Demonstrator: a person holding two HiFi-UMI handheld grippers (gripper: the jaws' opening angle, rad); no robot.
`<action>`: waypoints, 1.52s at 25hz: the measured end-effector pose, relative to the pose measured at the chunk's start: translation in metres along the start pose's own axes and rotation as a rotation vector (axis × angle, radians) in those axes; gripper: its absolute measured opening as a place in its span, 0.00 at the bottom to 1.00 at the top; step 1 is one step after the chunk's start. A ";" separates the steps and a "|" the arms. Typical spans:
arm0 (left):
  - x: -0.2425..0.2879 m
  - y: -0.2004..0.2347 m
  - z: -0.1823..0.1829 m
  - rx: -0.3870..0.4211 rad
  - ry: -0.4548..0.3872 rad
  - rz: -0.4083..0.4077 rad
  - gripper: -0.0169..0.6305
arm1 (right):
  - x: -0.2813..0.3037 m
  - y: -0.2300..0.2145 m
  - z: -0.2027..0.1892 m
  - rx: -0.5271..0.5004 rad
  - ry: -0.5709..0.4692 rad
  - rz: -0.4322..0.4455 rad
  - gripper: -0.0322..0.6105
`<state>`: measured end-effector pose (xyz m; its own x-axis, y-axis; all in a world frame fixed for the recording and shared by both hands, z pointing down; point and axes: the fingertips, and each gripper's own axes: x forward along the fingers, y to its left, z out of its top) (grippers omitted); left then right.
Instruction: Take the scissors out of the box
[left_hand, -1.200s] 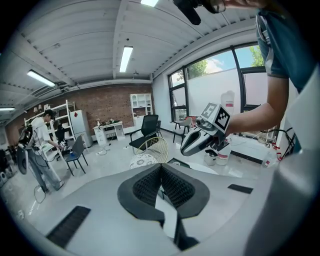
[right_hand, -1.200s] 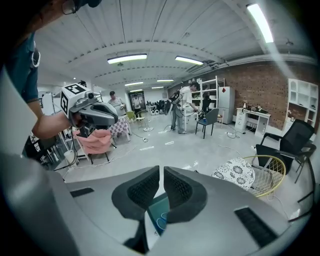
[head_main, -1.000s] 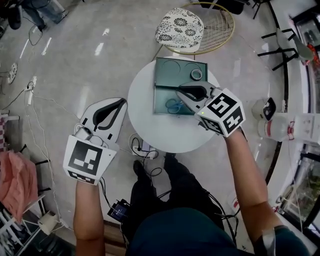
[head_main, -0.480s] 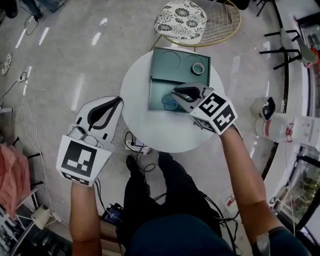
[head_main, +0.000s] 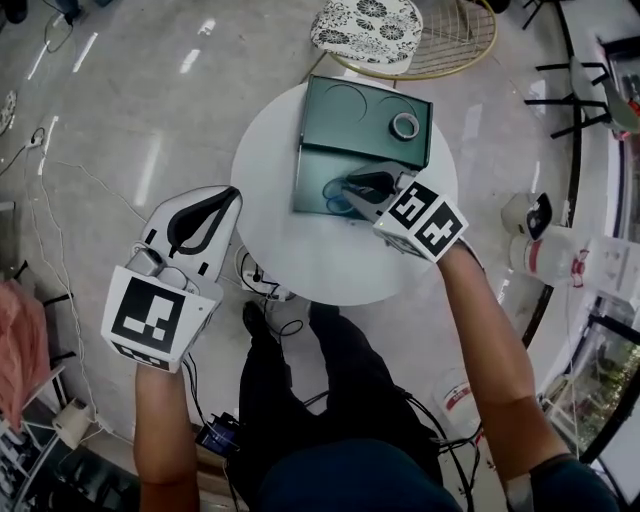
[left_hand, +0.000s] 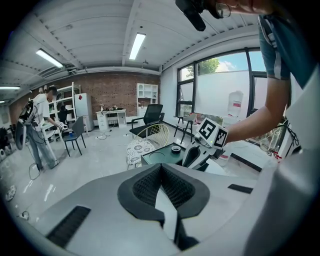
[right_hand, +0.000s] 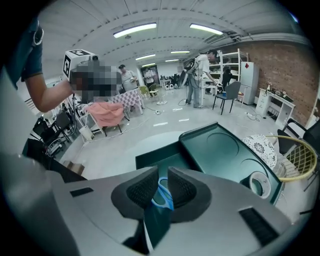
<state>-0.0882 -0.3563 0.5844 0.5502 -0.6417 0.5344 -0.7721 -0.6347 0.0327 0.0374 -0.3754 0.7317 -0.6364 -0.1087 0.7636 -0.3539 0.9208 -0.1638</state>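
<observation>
The scissors (head_main: 338, 203), with blue handles, lie in the lower half of the open dark green box (head_main: 308, 172) on the round white table (head_main: 300, 255). My right gripper (head_main: 350, 190) reaches into the box, its tips down at the handles. In the right gripper view the jaws (right_hand: 162, 170) stand almost together with a blue handle of the scissors (right_hand: 164, 196) between the pads. My left gripper (head_main: 232, 196) hangs left of the table over the floor. It is shut and holds nothing, with its pads meeting (left_hand: 160, 167).
The box's lid (head_main: 350, 115) lies open at the back, with a roll of tape (head_main: 405, 125) on it. A patterned stool (head_main: 365, 22) and wire chair stand behind the table. Cables (head_main: 262, 285) run across the floor under the table's near edge. People stand far off.
My right gripper has come down and to the left into the box, onto the scissors' handles. The left gripper has kept its place beside the table.
</observation>
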 end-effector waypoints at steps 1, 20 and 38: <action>0.003 0.000 -0.004 -0.005 0.001 0.000 0.05 | 0.005 0.000 -0.005 -0.009 0.014 0.007 0.12; 0.024 -0.001 -0.062 -0.087 0.021 0.006 0.05 | 0.066 -0.001 -0.062 -0.276 0.238 0.030 0.24; 0.022 0.000 -0.062 -0.081 0.033 0.025 0.05 | 0.074 -0.001 -0.075 -0.442 0.332 0.008 0.21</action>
<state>-0.0960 -0.3433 0.6482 0.5209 -0.6410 0.5637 -0.8091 -0.5811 0.0869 0.0416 -0.3563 0.8351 -0.3620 -0.0425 0.9312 0.0175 0.9985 0.0524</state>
